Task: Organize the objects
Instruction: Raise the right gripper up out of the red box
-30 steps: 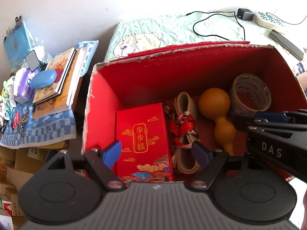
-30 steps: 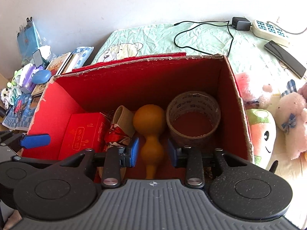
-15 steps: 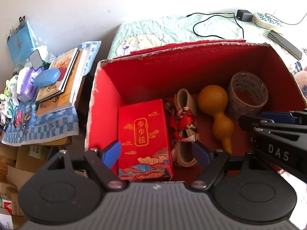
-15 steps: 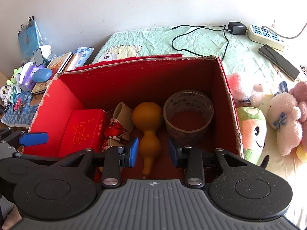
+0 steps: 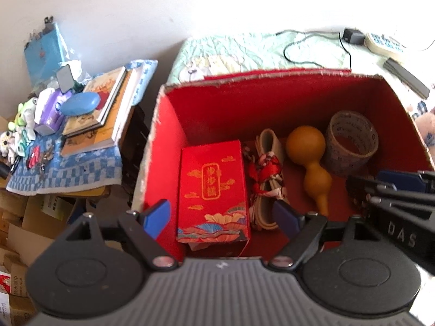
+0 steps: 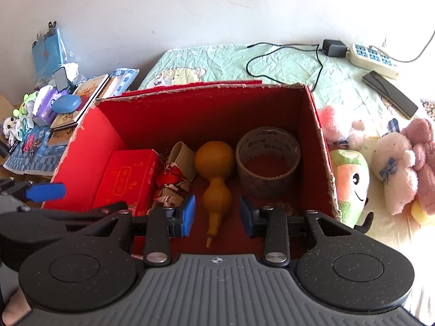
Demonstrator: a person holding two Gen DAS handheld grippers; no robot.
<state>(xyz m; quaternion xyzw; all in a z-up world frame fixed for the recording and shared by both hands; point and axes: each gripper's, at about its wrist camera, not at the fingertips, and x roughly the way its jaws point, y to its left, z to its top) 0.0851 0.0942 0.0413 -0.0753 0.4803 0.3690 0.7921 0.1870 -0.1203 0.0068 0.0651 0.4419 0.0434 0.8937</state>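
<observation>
Both tools raised above red box (image 6: 320,125), right tool (image 6: 217,212) opening over gourd (image 6: 216,168), unheld, left tool (image 5: 220,217) wide, empty.

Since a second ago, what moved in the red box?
Both grippers drew back and up from the red cardboard box. The right gripper is opening its jaws, nothing between them; the left gripper stayed wide open. The red gift carton, orange gourd and brown tape roll stayed put.
</observation>
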